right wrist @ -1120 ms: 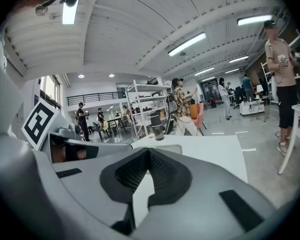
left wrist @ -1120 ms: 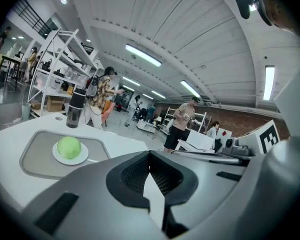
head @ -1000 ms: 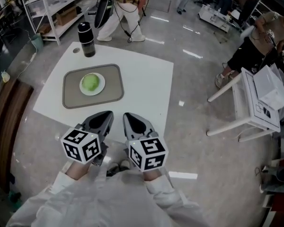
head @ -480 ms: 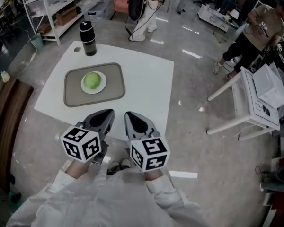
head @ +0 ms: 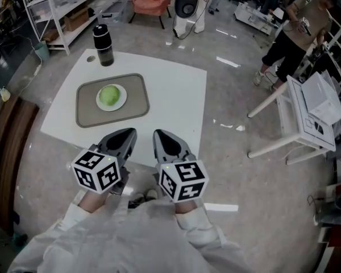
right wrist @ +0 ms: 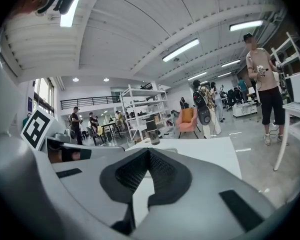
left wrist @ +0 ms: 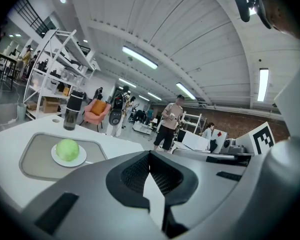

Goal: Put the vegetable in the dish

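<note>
Although the people (head: pixel 290 30) at the top of the frame have drifted on in the last second, nothing on the white table (head: pixel 176 101) has changed: the green vegetable (head: pixel 109 95) lies in the white dish (head: pixel 123 99) on the grey tray (head: pixel 88 115), upper left, so the task looks done. The left gripper (head: pixel 124 136) and right gripper (head: pixel 162 138) hang side by side at lower middle, jaws together on nothing. I count one vegetable, one dish, one tray, one black bottle (head: pixel 103 45), two grippers.
</note>
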The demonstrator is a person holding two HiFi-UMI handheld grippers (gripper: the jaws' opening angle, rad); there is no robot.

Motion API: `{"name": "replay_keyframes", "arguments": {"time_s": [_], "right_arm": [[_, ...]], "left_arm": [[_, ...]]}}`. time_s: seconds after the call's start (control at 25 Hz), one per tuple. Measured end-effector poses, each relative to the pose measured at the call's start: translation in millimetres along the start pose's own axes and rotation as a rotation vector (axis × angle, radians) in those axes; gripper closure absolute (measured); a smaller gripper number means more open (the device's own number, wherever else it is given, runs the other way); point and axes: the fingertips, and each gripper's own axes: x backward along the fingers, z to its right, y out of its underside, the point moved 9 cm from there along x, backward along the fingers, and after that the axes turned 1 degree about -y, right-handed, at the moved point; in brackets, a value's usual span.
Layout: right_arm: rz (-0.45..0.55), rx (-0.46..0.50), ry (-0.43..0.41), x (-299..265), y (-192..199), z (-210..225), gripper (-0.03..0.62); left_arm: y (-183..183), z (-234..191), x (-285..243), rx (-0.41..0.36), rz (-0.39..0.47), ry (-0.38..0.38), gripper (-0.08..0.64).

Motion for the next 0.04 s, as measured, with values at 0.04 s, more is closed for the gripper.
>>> {"name": "replay_keyframes", "arguments": {"time_s": [0.04], "right_arm": [[0.001,-0.004,0.001,-0.1,0.3,0.5,0.581]], "left_arm": [[0.6,-0.5,0.3,0.002,0.0,0.002,0.552]]}}
